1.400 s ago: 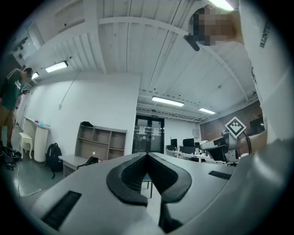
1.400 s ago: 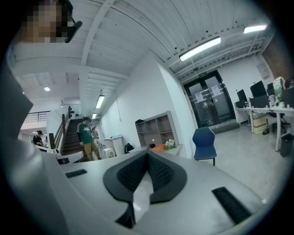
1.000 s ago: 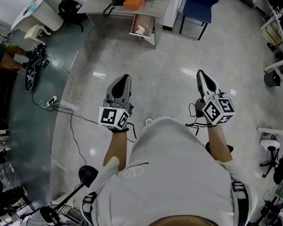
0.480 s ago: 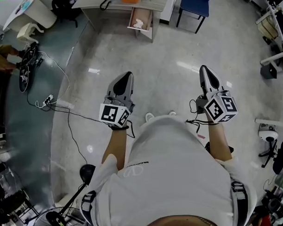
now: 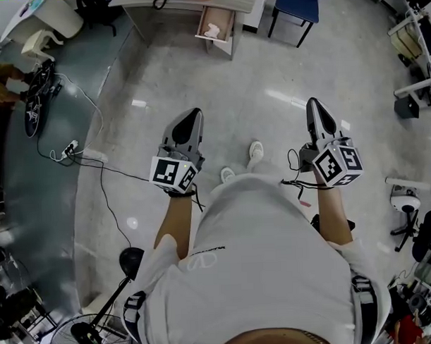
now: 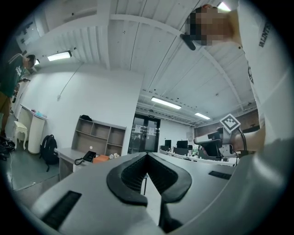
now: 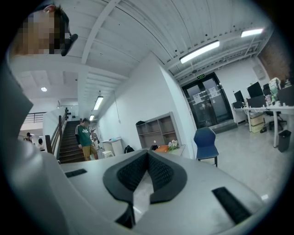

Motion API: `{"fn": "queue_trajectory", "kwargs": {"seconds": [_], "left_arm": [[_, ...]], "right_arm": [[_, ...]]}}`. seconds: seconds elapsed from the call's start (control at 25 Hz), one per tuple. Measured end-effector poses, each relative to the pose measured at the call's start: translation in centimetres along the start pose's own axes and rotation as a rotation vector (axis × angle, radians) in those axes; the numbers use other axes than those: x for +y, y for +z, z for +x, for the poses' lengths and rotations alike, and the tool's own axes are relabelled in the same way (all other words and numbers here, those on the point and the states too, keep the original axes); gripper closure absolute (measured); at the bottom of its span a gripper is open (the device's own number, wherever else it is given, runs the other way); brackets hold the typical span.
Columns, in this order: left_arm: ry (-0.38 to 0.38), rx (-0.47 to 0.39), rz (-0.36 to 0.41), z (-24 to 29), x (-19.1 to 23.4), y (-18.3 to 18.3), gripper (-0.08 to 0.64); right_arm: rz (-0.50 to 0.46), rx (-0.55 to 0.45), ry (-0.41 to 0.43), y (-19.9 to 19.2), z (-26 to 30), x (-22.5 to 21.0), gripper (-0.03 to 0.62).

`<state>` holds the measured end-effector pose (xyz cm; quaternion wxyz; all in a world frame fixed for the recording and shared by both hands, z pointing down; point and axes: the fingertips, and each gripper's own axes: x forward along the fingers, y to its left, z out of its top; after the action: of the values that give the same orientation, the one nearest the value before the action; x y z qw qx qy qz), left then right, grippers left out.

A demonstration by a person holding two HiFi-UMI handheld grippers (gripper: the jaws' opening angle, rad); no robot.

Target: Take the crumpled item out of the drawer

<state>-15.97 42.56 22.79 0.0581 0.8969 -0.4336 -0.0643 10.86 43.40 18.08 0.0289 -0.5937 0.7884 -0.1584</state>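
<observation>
The left gripper (image 6: pixel 147 157) has its two ribbed pads pressed flat together, with nothing between them. The right gripper (image 7: pixel 147 154) is clenched the same way, also on nothing. In the head view both grippers are held out level in front of the person's body. They are side by side and well apart, one in each hand, and both point toward the far end of the room.

Two white shoes show on the pale floor between them, one (image 5: pixel 256 150) farther out than the other (image 5: pixel 227 175).

Far ahead, near the top edge of the head view, stands one desk (image 5: pixel 238 1) with a single drawer (image 5: pixel 215 42) pulled open toward the person. One white crumpled item (image 5: pixel 212 30) lies inside that drawer, well apart from both grippers and slightly nearer the left one's line.

Just right of the desk is one blue chair (image 5: pixel 298 1). On the left, one black cable (image 5: pixel 103 180) trails across the floor from a power strip (image 5: pixel 71 147).

In the right gripper view, one person in a green top (image 7: pixel 84 137) stands at the foot of a staircase (image 7: pixel 69 137).
</observation>
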Motion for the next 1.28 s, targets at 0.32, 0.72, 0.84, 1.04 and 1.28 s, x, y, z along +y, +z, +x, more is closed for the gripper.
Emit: {"fn": "queue_trajectory", "kwargs": {"seconds": [0.32,0.72,0.84,1.04,1.28], "left_arm": [[0.035,-0.016,-0.002,-0.1,1.2,0.2,0.558],[0.055,-0.001,0.018,1.2,2.4,0.2,0.558],[0.048,0.008,0.024,2.9,2.0,0.0,0.558],[0.038,0.018,0.035,6.4,2.1,0.3,0.558],[0.035,0.026,0.042,11.4,2.3,0.0,0.558]], "right_arm": [[-0.016,0.017,0.052,0.4,2.1,1.3,0.591],[-0.005,0.02,0.095,0.3,4.6,1.4,0.591],[0.014,0.02,0.083,0.5,4.9,-0.4,0.591],[0.033,0.011,0.078,1.4,6.7,-2.9,0.591],[0.05,0.004,0.075,2.7,9.7,-6.7,0.591]]}}
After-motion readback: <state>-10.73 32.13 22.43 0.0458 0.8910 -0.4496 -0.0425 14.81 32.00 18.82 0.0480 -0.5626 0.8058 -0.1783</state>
